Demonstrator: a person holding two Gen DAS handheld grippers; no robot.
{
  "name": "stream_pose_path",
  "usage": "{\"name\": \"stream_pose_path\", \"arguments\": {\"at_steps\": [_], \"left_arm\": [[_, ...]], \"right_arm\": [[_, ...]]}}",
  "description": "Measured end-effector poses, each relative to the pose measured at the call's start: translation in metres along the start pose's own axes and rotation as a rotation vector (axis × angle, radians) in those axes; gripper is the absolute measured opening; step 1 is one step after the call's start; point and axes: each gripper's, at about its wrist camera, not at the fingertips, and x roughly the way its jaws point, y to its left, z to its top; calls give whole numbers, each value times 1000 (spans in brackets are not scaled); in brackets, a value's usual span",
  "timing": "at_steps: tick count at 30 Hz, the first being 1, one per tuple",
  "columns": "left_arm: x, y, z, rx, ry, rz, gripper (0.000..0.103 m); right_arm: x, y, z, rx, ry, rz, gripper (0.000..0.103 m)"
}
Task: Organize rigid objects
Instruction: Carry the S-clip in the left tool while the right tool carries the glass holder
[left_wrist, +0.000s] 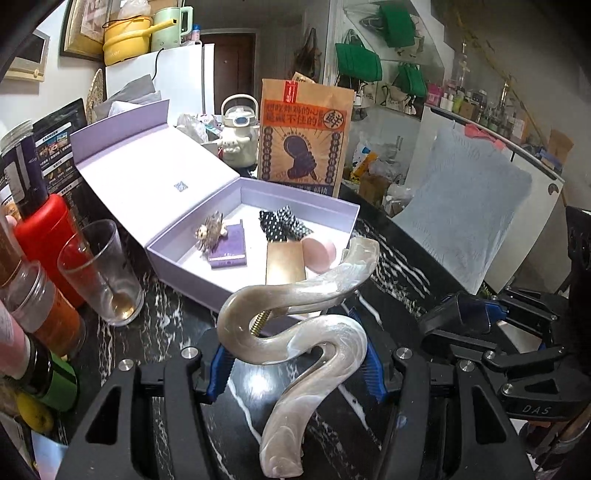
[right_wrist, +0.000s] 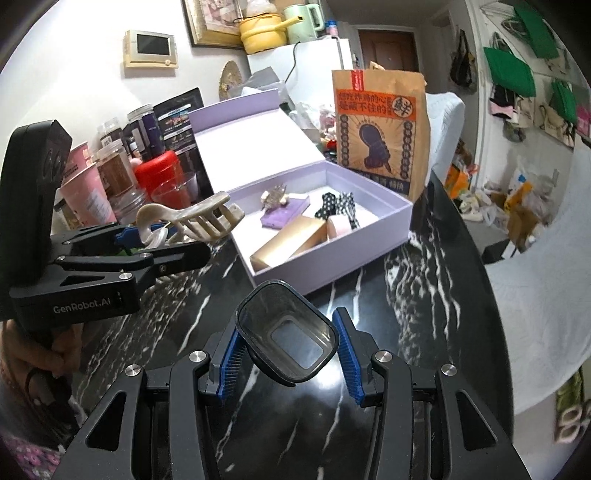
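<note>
Left tongs are clamped on the pearly hair claw; my blue pads press its wavy body on both sides, and from the right wrist view its teeth point toward the box. Right tongs are clamped on a small dark see-through cup with a rounded rectangular mouth, gripped by its sides and facing the camera, nothing showing inside it. Both loads sit above the black marbled desk, just in front of the lavender box.

That box is the one open container here, its hinged lid leaning back toward the left. I count five things in it: one spiky little hedgehog figure resting partly on one purple booklet, one black polka-dot bow toward the far wall, one gold rectangular case against the near wall, and one pink rounded piece just beside the case. The white floor of the box shows between them.

Left of the box I see one tall drinking glass with a spoon standing in it and a brownish residue at the bottom, and one red canister behind it. Several lidded jars crowd that edge; I cannot count them surely. Behind the box stands one brown paper bag with orange print, upright, and one cream kettle-shaped figure beside it.
</note>
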Motion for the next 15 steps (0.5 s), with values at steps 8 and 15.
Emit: {"name": "stream_pose_path", "arguments": {"at_steps": [8, 15], "left_arm": [[9, 2, 22, 4, -2, 9, 58], [18, 6, 40, 1, -7, 14, 58]], "right_arm": [[2, -9, 25, -25, -21, 3, 46], [11, -16, 48, -37, -20, 4, 46]]}}
